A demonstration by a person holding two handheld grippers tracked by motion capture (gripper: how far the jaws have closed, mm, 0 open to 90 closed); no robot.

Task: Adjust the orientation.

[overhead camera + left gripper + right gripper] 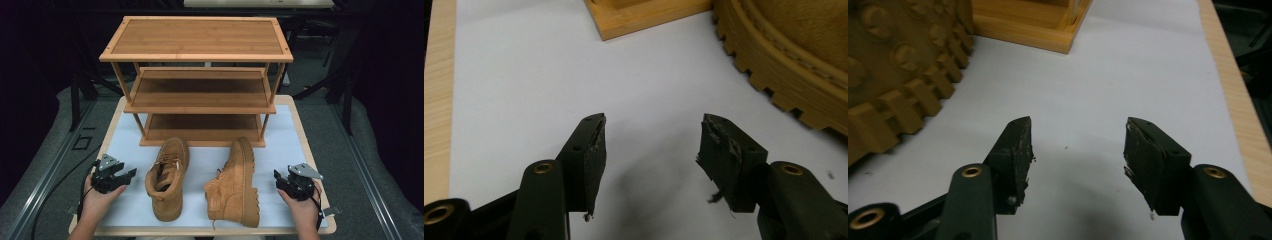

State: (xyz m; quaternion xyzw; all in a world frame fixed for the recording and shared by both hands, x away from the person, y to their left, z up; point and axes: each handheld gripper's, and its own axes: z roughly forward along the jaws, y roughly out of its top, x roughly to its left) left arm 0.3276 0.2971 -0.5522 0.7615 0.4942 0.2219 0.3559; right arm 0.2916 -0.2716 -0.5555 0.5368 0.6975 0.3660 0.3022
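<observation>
We're at the start: both boots sit on the table (125,115) in front of the shelf rack (200,80), all shelves bare. Left boot (167,177) upright, right boot (235,185) on its side. Our left gripper (129,176) and right gripper (278,178) rest outboard of the boots, fingers wide, holding nothing. Both placements are still ahead of us.

We logged a three-tier bamboo shoe rack (197,45) standing upright at the far half of the surface (310,145), all three shelves bare. A white sheet (125,140) covered the surface, with a light wood rim showing round its edges. The rack's bottom corner (634,20) sat flat on the sheet. We noted grey floor (50,135) with dark rails on both sides, and dark metal frame legs (80,95) behind the rack.
</observation>
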